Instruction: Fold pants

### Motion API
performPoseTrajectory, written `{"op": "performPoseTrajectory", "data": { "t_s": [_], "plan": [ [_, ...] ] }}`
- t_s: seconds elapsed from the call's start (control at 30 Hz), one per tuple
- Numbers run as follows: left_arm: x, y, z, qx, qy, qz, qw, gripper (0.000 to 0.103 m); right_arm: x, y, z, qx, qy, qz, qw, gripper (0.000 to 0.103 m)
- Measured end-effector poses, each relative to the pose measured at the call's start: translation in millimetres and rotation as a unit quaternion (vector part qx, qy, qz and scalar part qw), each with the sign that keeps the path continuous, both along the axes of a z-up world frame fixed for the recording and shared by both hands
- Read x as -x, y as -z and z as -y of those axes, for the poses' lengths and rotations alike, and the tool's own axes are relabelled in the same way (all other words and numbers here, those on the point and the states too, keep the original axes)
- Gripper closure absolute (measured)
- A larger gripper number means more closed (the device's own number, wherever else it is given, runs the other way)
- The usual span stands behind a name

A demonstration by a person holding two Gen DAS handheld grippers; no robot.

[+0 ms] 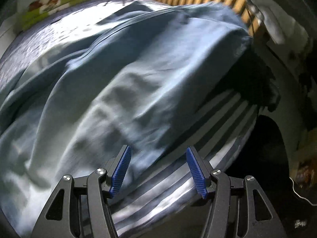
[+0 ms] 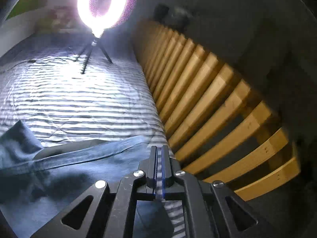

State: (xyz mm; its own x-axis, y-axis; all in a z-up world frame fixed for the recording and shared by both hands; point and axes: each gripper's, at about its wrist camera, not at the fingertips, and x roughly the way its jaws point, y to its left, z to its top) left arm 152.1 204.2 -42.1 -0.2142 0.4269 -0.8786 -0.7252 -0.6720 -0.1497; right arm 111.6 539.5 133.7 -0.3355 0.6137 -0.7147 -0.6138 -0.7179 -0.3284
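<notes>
Across the striped bed lie the blue pants, rumpled. Left gripper hovers wide at their near edge; right gripper looks closed, whether on cloth I cannot tell. Best pinch one edge cleanly, then lift evenly.

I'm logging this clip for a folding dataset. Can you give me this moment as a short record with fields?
surface: striped bedcover on a bed
garment: blue pants, rumpled, spread across the bedcover
left gripper: jaws wide apart, nothing between them, at the pants' near edge
right gripper: jaws closed; whether cloth is pinched cannot be told
lighting: ring light on a tripod standing on the bed
beside bed: bare wooden slats
image quality: left view motion-blurred
</notes>
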Motion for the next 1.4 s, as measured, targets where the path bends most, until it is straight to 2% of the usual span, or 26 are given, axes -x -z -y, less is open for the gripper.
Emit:
{"op": "performPoseTrajectory", "data": {
  "t_s": [0.03, 0.07, 0.13, 0.2, 0.27, 0.37, 0.43, 0.5, 0.6, 0.67, 0.7, 0.77, 0.8, 0.83, 0.87, 0.9, 1.0, 1.07, 1.13, 1.17, 1.2, 1.27, 1.3, 1.37, 1.4],
  "plan": [
    [-2, -2, -10, 0.004, 0.013, -0.012, 0.9998, 0.042, -5, 1, -7, 0.038, -0.007, 0.0, 0.999, 0.086],
    [-3, -4, -17, 0.007, 0.022, -0.023, 0.9995, 0.042, -12, 2, -8, 0.055, -0.01, 0.0, 0.998, 0.067],
    [-4, -6, -33, 0.017, 0.037, -0.051, 0.9978, 0.042, -36, 4, -1, 0.056, -0.013, -0.013, 0.998, 0.046],
    [-2, -3, -46, 0.028, 0.04, -0.069, 0.9964, 0.042, -62, 10, 9, 0.076, -0.017, -0.016, 0.997, 0.046],
    [0, 0, -54, 0.031, 0.04, -0.076, 0.9958, 0.044, -97, 24, 18, 0.122, -0.005, -0.027, 0.992, 0.046],
    [-4, 1, -60, 0.033, 0.042, -0.089, 0.9946, 0.045, -143, 53, 22, 0.193, 0.036, -0.04, 0.98, 0.046],
    [-9, 3, -62, 0.039, 0.054, -0.096, 0.9931, 0.045, -172, 76, 17, 0.244, 0.073, -0.056, 0.965, 0.046],
    [-15, 7, -63, 0.057, 0.064, -0.112, 0.99, 0.048, -187, 88, 14, 0.275, 0.091, -0.072, 0.954, 0.046],
    [-15, 10, -64, 0.07, 0.06, -0.123, 0.9881, 0.062, -193, 103, 3, 0.335, 0.116, -0.114, 0.928, 0.046],
    [-11, 11, -64, 0.073, 0.048, -0.125, 0.9883, 0.079, -187, 110, 1, 0.359, 0.114, -0.13, 0.917, 0.046],
    [-8, 11, -64, 0.072, 0.042, -0.126, 0.9886, 0.083, -182, 114, 0, 0.378, 0.113, -0.139, 0.908, 0.046],
    [-5, 7, -61, 0.066, 0.03, -0.128, 0.9891, 0.099, -174, 121, -2, 0.41, 0.109, -0.162, 0.891, 0.047],
    [-4, 2, -59, 0.06, 0.022, -0.129, 0.9895, 0.099, -172, 124, -4, 0.428, 0.109, -0.184, 0.878, 0.053],
    [-4, -1, -57, 0.055, 0.017, -0.13, 0.9898, 0.099, -172, 125, -5, 0.44, 0.109, -0.207, 0.867, 0.072],
    [-3, -7, -53, 0.047, 0.011, -0.133, 0.99, 0.099, -169, 124, -7, 0.445, 0.109, -0.22, 0.861, 0.092],
    [-3, -15, -48, 0.039, 0.006, -0.136, 0.9899, 0.099, -168, 123, -7, 0.439, 0.113, -0.223, 0.863, 0.095],
    [-5, -33, -40, 0.022, -0.003, -0.138, 0.9901, 0.1, -170, 100, -1, 0.399, 0.101, -0.232, 0.881, 0.098],
    [-9, -45, -35, 0.005, -0.004, -0.138, 0.9904, 0.1, -178, 74, 7, 0.359, 0.084, -0.241, 0.898, 0.098],
    [-13, -59, -30, -0.023, -0.003, -0.126, 0.9917, 0.1, -196, 38, 19, 0.295, 0.07, -0.249, 0.92, 0.098],
    [-18, -65, -28, -0.042, 0.005, -0.121, 0.9918, 0.1, -204, 27, 22, 0.276, 0.065, -0.252, 0.925, 0.098],
    [-22, -66, -30, -0.043, 0.016, -0.119, 0.9919, 0.1, -212, 16, 27, 0.256, 0.063, -0.253, 0.931, 0.098],
    [-29, -53, -37, -0.017, 0.049, -0.105, 0.9931, 0.096, -218, 10, 31, 0.229, 0.069, -0.222, 0.945, 0.097],
    [-33, -46, -38, -0.007, 0.052, -0.098, 0.9938, 0.096, -213, 13, 33, 0.222, 0.063, -0.191, 0.954, 0.095],
    [-33, -39, -33, -0.005, 0.054, -0.069, 0.9962, 0.077, -203, 18, 37, 0.228, 0.051, -0.161, 0.959, 0.094],
    [-32, -39, -25, -0.013, 0.047, -0.057, 0.9972, 0.075, -194, 22, 40, 0.226, 0.05, -0.137, 0.963, 0.094]
  ]
}}
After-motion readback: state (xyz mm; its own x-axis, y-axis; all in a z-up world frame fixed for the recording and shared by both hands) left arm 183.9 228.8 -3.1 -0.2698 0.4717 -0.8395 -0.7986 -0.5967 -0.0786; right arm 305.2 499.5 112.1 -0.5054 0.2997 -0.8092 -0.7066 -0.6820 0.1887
